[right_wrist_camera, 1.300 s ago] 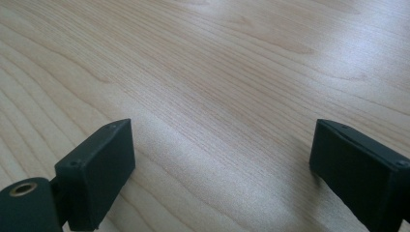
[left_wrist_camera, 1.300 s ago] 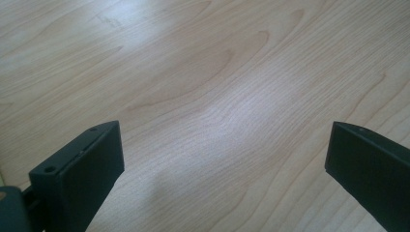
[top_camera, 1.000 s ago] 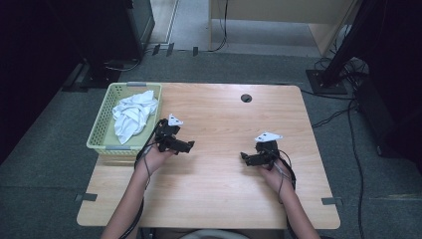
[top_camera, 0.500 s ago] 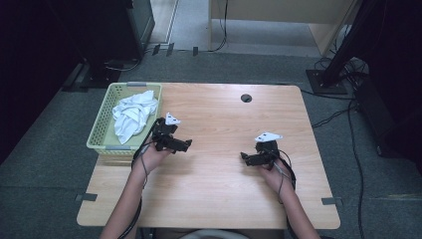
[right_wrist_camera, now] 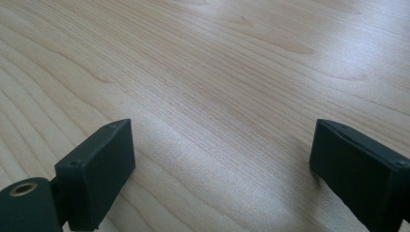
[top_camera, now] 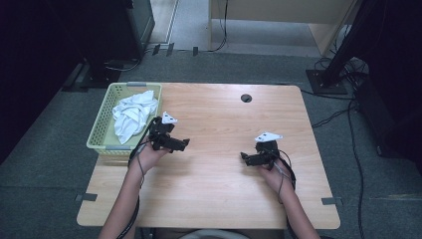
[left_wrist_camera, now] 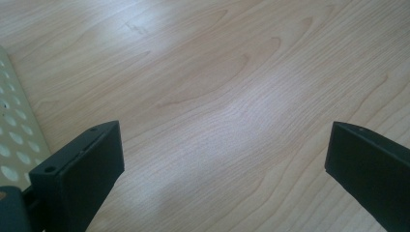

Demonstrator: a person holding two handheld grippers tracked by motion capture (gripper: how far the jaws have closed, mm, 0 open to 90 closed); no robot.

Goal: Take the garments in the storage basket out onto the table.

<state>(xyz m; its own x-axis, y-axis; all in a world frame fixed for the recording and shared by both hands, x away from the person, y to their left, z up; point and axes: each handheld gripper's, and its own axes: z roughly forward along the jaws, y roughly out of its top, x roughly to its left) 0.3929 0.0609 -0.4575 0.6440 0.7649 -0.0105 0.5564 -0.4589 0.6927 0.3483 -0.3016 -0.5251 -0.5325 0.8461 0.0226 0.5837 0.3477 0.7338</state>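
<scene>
In the high view my left gripper [top_camera: 183, 144] rests low over the wooden table [top_camera: 219, 114], just right of a pale green basket [top_camera: 102, 130] that holds a crumpled white cloth [top_camera: 130, 114]. My right gripper [top_camera: 245, 158] sits at the table's right half, pointing left. Both stand open with nothing between the jaws. The left gripper view has its black jaws wide apart [left_wrist_camera: 225, 164] over bare wood, with the basket's perforated wall [left_wrist_camera: 12, 140] at the left edge. Only wood grain lies between the wide jaws of my right gripper [right_wrist_camera: 222, 164] in its own view.
A dark round cable hole [top_camera: 246, 98] sits near the table's far edge. Grey carpet surrounds the table, with cables and a dark stand [top_camera: 326, 79] at the far right and dark furniture [top_camera: 99, 35] at the far left.
The left gripper has drifted slightly left toward the basket. The right gripper has stayed put.
</scene>
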